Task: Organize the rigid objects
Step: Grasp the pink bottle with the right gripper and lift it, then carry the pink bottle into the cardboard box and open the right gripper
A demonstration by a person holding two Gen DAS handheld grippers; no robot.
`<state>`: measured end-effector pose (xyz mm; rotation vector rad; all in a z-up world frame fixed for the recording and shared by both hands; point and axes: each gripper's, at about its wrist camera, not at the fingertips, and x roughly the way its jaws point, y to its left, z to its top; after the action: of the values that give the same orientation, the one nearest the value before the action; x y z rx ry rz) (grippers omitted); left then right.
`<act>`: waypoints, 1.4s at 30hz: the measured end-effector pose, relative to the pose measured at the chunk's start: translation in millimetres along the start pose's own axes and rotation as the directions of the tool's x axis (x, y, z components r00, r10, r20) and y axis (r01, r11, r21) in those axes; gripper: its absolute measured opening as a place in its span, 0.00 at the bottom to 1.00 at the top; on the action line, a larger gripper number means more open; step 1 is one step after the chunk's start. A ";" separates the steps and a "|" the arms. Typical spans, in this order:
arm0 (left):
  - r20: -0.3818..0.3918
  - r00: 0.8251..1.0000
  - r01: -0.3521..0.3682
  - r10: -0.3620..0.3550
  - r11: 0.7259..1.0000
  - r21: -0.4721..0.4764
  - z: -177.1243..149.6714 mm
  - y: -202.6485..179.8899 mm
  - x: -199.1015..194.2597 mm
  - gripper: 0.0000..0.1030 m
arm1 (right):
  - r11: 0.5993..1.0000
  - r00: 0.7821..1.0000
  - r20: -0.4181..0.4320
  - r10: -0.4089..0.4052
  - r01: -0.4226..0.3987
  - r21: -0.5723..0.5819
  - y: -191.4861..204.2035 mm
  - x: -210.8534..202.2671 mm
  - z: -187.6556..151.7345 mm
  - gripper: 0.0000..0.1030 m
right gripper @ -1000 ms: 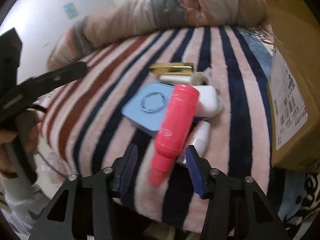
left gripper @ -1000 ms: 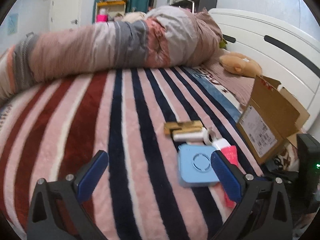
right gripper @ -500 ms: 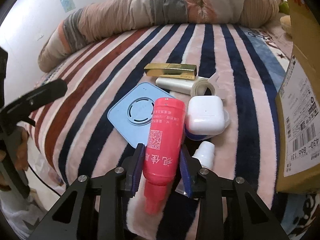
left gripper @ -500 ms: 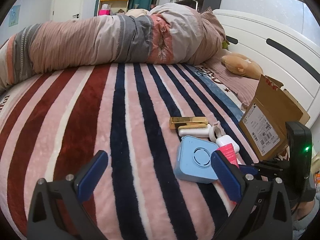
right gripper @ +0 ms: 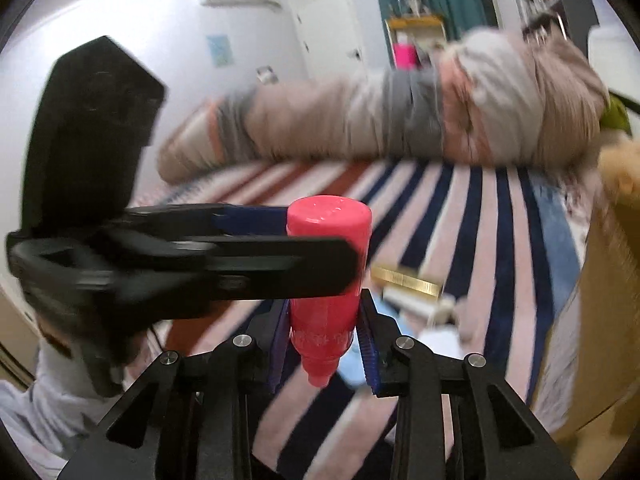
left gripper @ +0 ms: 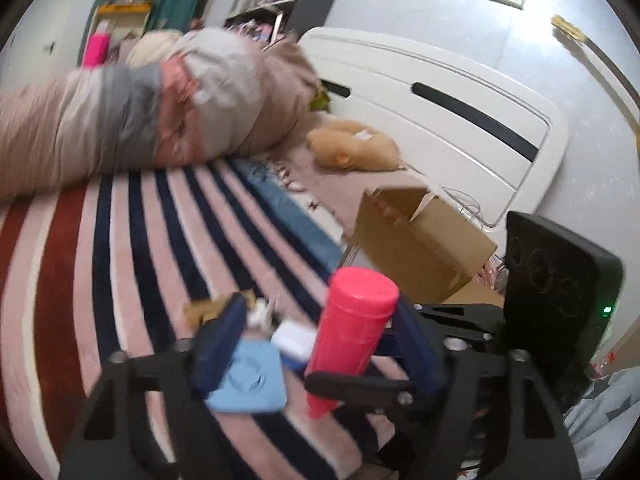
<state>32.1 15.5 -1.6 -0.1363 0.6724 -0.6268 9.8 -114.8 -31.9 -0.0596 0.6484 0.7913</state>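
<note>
One glossy pink bottle (right gripper: 326, 280), flat end up, clamped between right gripper (right gripper: 325, 340) fingers; left gripper (left gripper: 316, 344) fingers apart.

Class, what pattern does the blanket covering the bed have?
The blanket has lengthwise stripes of pink, navy, dark red and cream; the left wrist view shows it best.

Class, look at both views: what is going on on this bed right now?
A person is tidying small items on a striped blanket. The right gripper is shut on a pink bottle and holds it upright, off the bed. The left gripper is open around the same bottle, not clamping it. A blue pad, a white case and a gold bar lie on the blanket, beside a cardboard box.
</note>
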 end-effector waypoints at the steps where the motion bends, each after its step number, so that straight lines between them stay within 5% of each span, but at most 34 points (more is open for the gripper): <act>1: 0.007 1.000 0.000 0.000 1.000 0.025 8.7 -9.2 -1.8 0.40 | 1.000 1.000 0.025 -0.001 0.001 -0.013 -0.7 -9.5 7.4 0.26; 3: 0.032 0.999 0.012 -0.014 0.996 0.089 27.8 -31.3 -7.3 0.28 | 0.999 0.997 0.069 -0.017 0.019 -0.033 -4.8 -28.6 19.6 0.26; 9: 0.078 0.997 0.010 -0.029 0.973 0.232 76.1 -100.3 -2.9 0.28 | 0.997 0.978 0.203 -0.055 0.065 -0.041 -31.2 -90.4 36.7 0.26; 15: 0.005 0.997 0.074 -0.080 0.944 0.322 108.4 -161.9 55.5 0.28 | 0.982 0.948 0.257 -0.186 0.180 0.050 -82.9 -140.1 31.8 0.26; 19: -0.127 0.988 0.130 -0.093 0.936 0.327 108.4 -180.0 118.0 0.28 | 0.958 0.947 0.172 -0.270 0.246 0.149 -126.2 -144.7 9.2 0.26; 24: -0.330 0.939 0.188 -0.092 0.944 0.270 94.1 -184.2 184.7 0.28 | 0.928 0.955 0.002 -0.298 0.289 0.234 -167.1 -128.4 -21.0 0.26; 28: -0.398 0.915 0.188 -0.062 0.939 0.287 83.7 -192.7 202.4 0.31 | 0.916 0.952 -0.072 -0.296 0.305 0.260 -184.1 -120.5 -33.0 0.26; 31: -0.387 0.922 0.140 -0.006 0.937 0.320 80.7 -192.6 208.8 0.54 | 0.908 0.943 -0.100 -0.317 0.332 0.257 -182.8 -118.2 -36.7 0.30; 35: -0.363 0.931 0.132 -0.024 0.952 0.275 85.8 -176.1 198.2 0.57 | 0.911 0.947 -0.080 -0.310 0.321 0.259 -174.4 -119.5 -34.8 0.49; 42: -0.180 0.984 0.041 0.003 0.970 0.238 97.0 -134.2 120.2 0.68 | 0.905 0.923 0.078 -0.377 0.349 0.244 -142.3 -142.4 -11.4 0.53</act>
<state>98.4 -170.7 51.3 0.1415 0.7638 -0.7402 26.2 -310.8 12.6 0.0744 0.5830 0.3525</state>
